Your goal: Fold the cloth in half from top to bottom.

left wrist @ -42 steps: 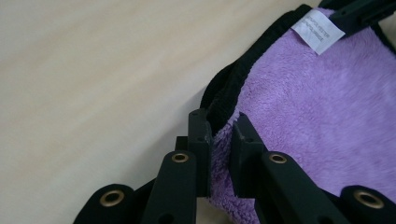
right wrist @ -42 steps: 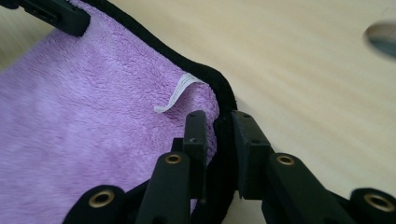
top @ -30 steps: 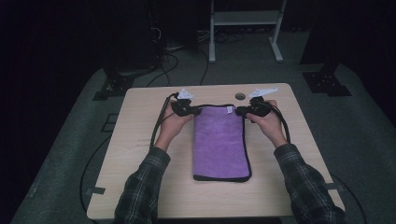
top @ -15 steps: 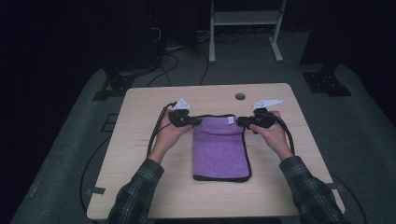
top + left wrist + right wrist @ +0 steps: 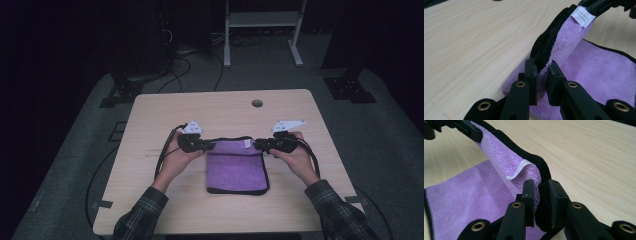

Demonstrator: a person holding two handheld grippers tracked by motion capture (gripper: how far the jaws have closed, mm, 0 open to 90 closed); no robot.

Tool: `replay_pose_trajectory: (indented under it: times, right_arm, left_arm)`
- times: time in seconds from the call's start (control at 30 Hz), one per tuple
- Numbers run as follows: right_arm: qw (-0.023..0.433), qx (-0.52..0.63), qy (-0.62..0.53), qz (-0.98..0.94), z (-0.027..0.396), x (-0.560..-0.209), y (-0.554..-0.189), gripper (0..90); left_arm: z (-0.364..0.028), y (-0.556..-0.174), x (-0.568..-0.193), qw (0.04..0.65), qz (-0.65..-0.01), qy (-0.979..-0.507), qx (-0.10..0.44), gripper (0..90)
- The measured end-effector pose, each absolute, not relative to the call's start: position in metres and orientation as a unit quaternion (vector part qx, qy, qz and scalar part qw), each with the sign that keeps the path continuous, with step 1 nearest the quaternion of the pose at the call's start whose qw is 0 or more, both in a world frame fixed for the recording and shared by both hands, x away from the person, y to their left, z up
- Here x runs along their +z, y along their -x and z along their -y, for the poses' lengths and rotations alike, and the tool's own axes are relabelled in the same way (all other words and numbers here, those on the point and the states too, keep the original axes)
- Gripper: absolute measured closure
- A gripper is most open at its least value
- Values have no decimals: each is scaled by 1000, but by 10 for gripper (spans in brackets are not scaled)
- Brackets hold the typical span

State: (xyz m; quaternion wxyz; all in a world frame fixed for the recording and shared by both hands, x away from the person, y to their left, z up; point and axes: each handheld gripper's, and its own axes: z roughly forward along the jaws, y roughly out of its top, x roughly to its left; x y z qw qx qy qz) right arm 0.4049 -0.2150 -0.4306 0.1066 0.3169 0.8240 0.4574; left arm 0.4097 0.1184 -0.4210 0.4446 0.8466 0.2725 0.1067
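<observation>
Purple towel [image 5: 236, 169], fluffy microfibre with black piping, lies on the pale wood-grain table [image 5: 150, 115], its far edge lifted. Left gripper [image 5: 541, 75] is clamped on the far left corner; a small white tag [image 5: 582, 16] on that edge bears unreadable print; right gripper [image 5: 539, 191] is clamped on the far right corner

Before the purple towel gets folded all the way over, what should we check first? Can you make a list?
1. Left tool shut on the purple towel: ok.
2. Right tool shut on its corner: ok.
3. Far edge lifted off the table: ok.
4. Near part of the towel lying flat: ok.
5. White tag free of the jaws: ok.
6. Both corners held at even height: cannot tell.
</observation>
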Motion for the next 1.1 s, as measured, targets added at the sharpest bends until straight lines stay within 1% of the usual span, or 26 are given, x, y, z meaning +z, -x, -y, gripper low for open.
replay_pose_trajectory:
  times: [0.17, 0.2, 0.57, 0.87, 0.97, 1.0, 1.03, 1.1]
  right_arm:
    - [105, 457, -309, -828, 215, -431, -391, 760]
    - [101, 458, -306, -829, 215, -432, -384, 759]
    - [83, 457, -297, -834, 218, -438, -355, 758]
    - [67, 437, -291, -848, 217, -453, -340, 741]
    - [60, 430, -291, -853, 217, -458, -338, 705]
    - [59, 431, -290, -853, 217, -458, -337, 689]
    - [59, 435, -288, -851, 218, -457, -337, 671]
    - [61, 445, -289, -846, 220, -451, -336, 653]
  left_arm:
    - [-121, -395, -423, 445, -265, -850, 96, 807]
    - [-121, -392, -423, 447, -264, -850, 92, 807]
    - [-123, -363, -430, 444, -253, -857, 62, 807]
    - [-122, -349, -449, 422, -249, -871, 37, 789]
    - [-122, -347, -453, 418, -248, -873, 36, 738]
    - [-122, -347, -452, 420, -247, -872, 37, 702]
    - [-122, -346, -450, 425, -246, -870, 38, 647]
    - [-124, -345, -445, 431, -242, -868, 48, 596]
